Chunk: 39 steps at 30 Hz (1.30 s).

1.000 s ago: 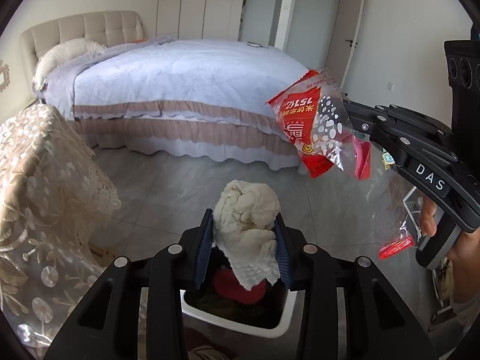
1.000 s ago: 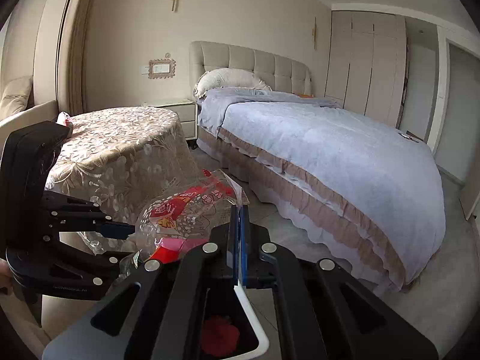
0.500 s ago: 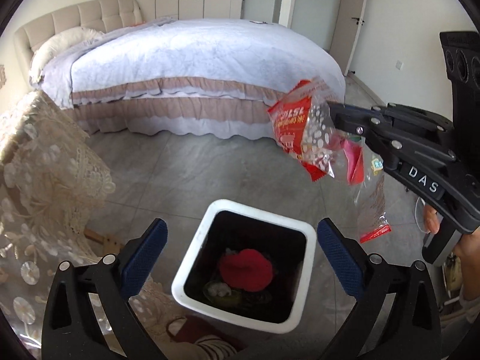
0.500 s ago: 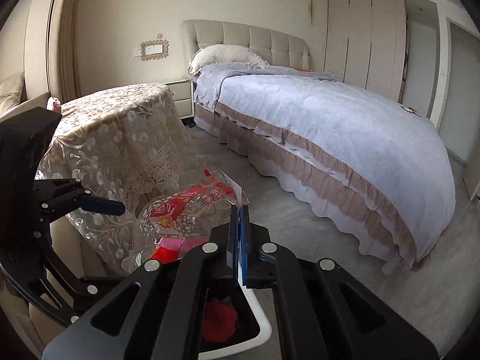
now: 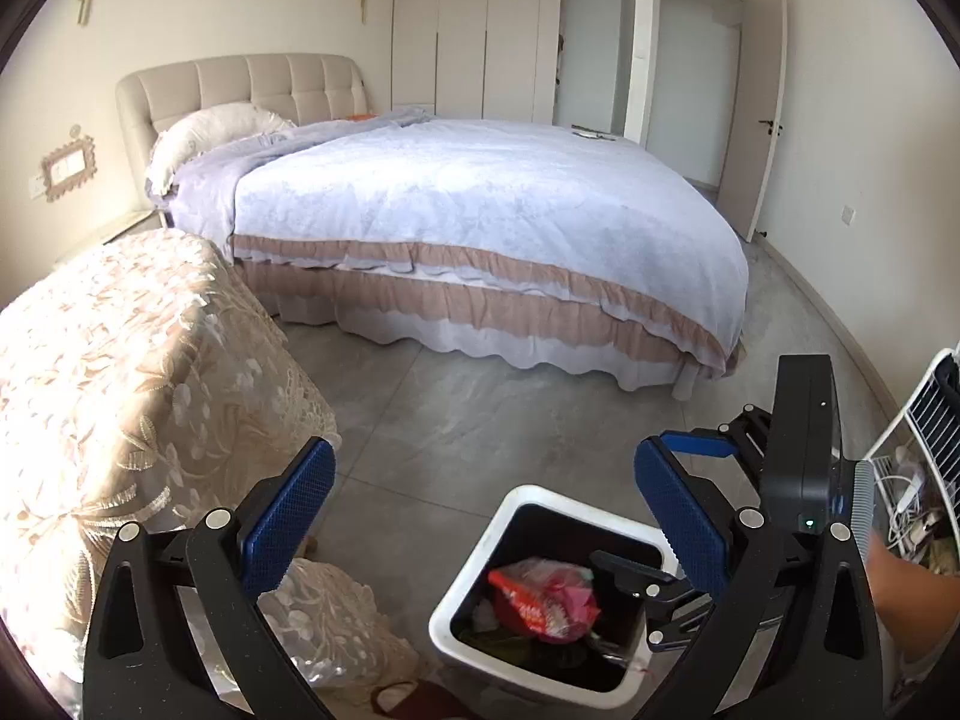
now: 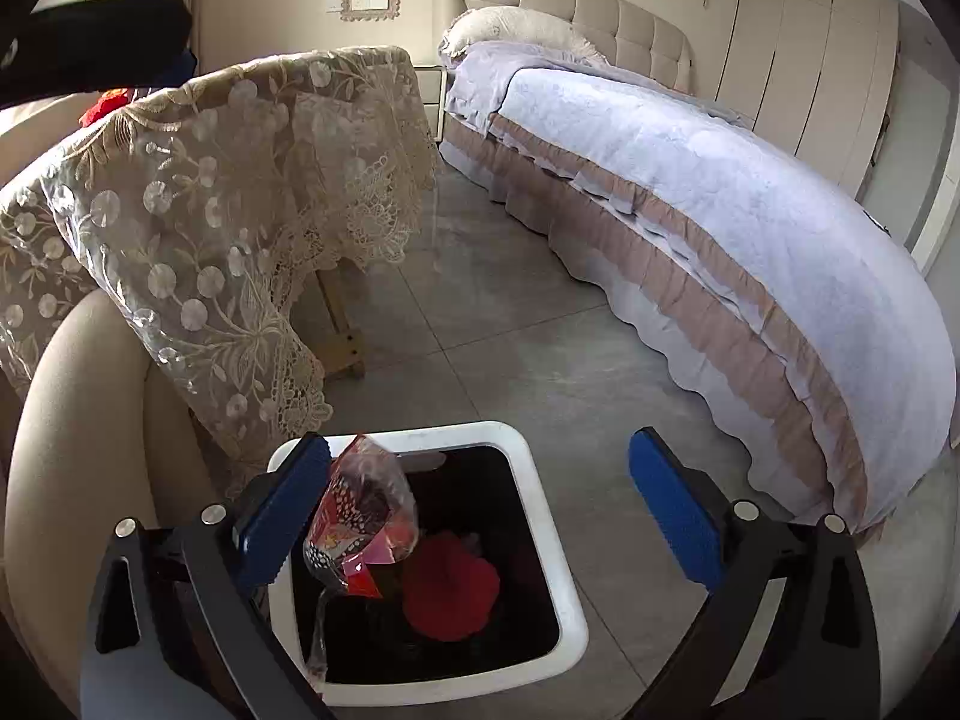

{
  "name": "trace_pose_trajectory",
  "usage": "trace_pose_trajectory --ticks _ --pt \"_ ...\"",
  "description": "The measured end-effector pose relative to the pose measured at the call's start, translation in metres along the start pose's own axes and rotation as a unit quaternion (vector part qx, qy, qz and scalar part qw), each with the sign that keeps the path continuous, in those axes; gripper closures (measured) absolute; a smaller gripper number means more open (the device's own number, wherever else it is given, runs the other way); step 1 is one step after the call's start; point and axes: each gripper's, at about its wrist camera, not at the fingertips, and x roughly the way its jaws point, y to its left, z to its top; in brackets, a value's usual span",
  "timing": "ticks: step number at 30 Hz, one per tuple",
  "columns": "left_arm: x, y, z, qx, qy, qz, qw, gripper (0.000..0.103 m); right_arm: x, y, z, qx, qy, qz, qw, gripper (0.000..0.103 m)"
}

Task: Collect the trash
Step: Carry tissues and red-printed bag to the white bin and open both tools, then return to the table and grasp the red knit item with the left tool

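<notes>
Left gripper (image 5: 485,521): one, jaws spread wide, nothing between the two blue pads; it has just been opening. It hangs over the floor beside the bin.
Right gripper (image 6: 480,510): one, jaws also wide apart, just opened within the last half second. The wrapper lies against its left pad (image 6: 282,516), but nothing pinches it. In the left view this gripper (image 5: 663,552) reaches over the bin's far right corner.
Bin (image 6: 570,600): one, white rim, dark inside, standing on the grey tile floor (image 6: 510,330). In the left view the bin (image 5: 462,600) sits low and to the right.
Wrapper (image 6: 360,516): one, clear plastic with red print and white dots, inside the bin's mouth, near its left wall. The left view shows the wrapper (image 5: 543,600) down among the other rubbish.
Red lump (image 6: 450,594): one, in the bin, right of the wrapper.
Bed (image 5: 480,222): one, pale lilac cover with two tan frills, across the floor from the bin.
Lace cloth (image 6: 198,228): one, draped over a table, its hem close to the bin's rim.
Hand (image 5: 906,606): one, part seen at the right edge behind the right gripper.
</notes>
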Motion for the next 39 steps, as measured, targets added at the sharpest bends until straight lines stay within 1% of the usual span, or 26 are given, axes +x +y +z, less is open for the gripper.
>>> trace_pose_trajectory --ticks 2,4,8,11,16,19,22,26,29,32,36,39 --pt "-0.003 0.004 0.001 -0.004 -0.004 0.007 1.0 0.005 -0.001 -0.003 0.0 0.005 -0.003 0.0 1.0 0.004" --pt "-0.007 0.008 0.001 -0.011 -0.008 0.007 0.9999 0.005 -0.008 -0.006 0.004 0.01 -0.017 -0.001 1.0 0.004" --pt "-0.02 0.023 0.004 -0.027 -0.023 0.012 0.9993 0.005 -0.028 -0.009 0.019 0.005 -0.057 -0.008 0.998 0.004" --pt "-0.032 0.035 0.006 -0.034 -0.035 0.026 0.9985 0.005 -0.046 -0.005 0.037 0.0 -0.095 0.001 0.995 0.004" --pt "-0.061 0.062 0.006 -0.053 -0.058 0.058 0.9952 0.005 -0.073 0.015 0.076 -0.029 -0.168 0.031 0.985 0.004" --pt "-0.08 0.08 0.004 -0.069 -0.071 0.083 0.9917 0.005 -0.082 0.033 0.1 -0.052 -0.2 0.051 0.977 0.004" --pt "-0.1 0.099 0.002 -0.075 -0.083 0.119 0.9866 0.005 -0.084 0.051 0.12 -0.072 -0.22 0.068 0.97 0.004" --pt "-0.124 0.126 -0.002 -0.085 -0.094 0.163 0.9785 0.005 -0.082 0.075 0.143 -0.091 -0.235 0.096 0.963 0.004" --pt "-0.14 0.149 -0.006 -0.099 -0.096 0.19 0.972 0.005 -0.081 0.092 0.161 -0.104 -0.244 0.122 0.957 0.004" --pt "-0.154 0.174 -0.013 -0.117 -0.091 0.221 0.9639 0.005 -0.08 0.112 0.182 -0.118 -0.251 0.139 0.951 0.004" --pt "-0.17 0.216 -0.022 -0.149 -0.082 0.247 0.954 0.005 -0.079 0.141 0.207 -0.134 -0.264 0.164 0.941 0.004" --pt "-0.182 0.239 -0.024 -0.165 -0.086 0.259 0.9477 0.005 -0.076 0.164 0.226 -0.15 -0.276 0.183 0.932 0.004"
